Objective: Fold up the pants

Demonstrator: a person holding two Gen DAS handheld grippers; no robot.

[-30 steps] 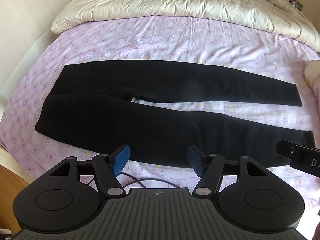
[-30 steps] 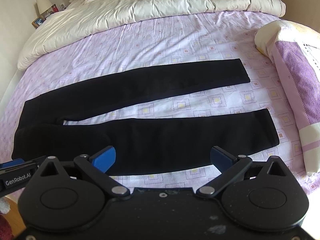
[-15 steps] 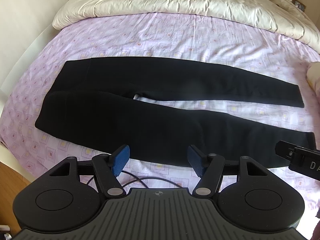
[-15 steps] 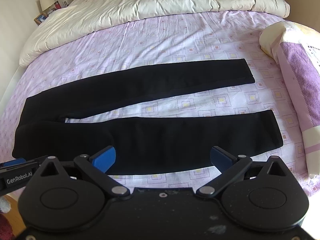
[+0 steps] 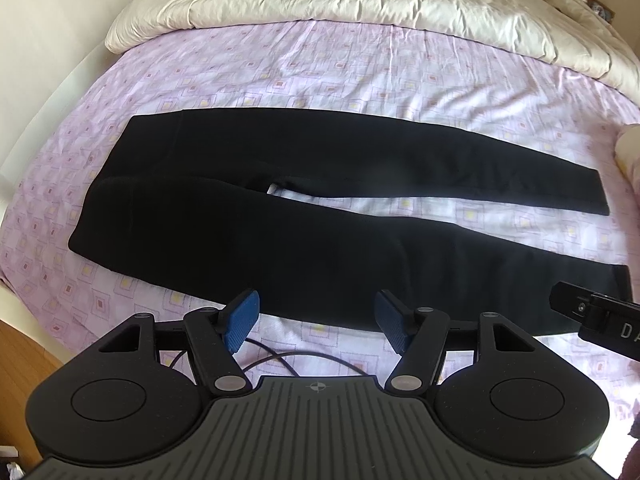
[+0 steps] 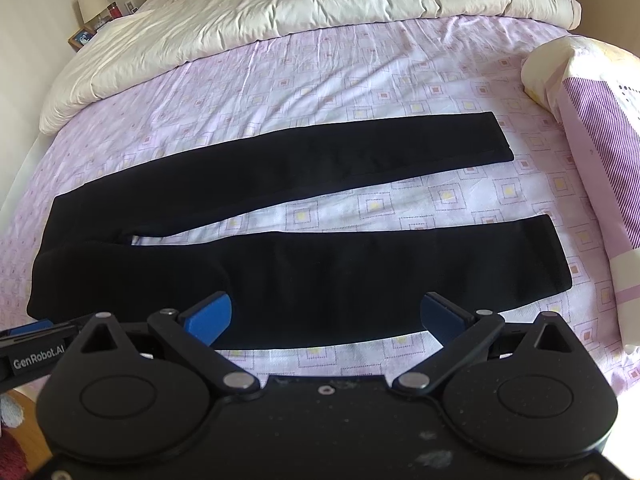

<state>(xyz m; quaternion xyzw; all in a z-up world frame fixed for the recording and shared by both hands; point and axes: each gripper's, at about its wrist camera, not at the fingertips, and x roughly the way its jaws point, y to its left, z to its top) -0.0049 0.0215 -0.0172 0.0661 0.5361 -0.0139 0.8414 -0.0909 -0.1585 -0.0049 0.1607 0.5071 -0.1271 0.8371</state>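
Black pants (image 5: 304,216) lie flat on the bed's lilac patterned sheet (image 5: 320,72), waist to the left, both legs running right and slightly apart. They also show in the right wrist view (image 6: 320,272). My left gripper (image 5: 317,320) is open and empty, hovering just in front of the near leg's lower edge. My right gripper (image 6: 326,318) is open and empty, above the near leg's lower edge. The right gripper's side (image 5: 596,316) pokes into the left wrist view, and the left gripper's side (image 6: 32,348) into the right wrist view.
A cream duvet (image 6: 280,12) is bunched across the far end of the bed. A striped purple and cream pillow (image 6: 600,140) lies at the right edge. A black cable (image 5: 288,360) runs under the left gripper. A bedside lamp (image 6: 90,0) stands far left.
Both grippers have moved slightly forward and lower toward the pants, which sit larger in view. The jaws stay open and the pants have not moved.
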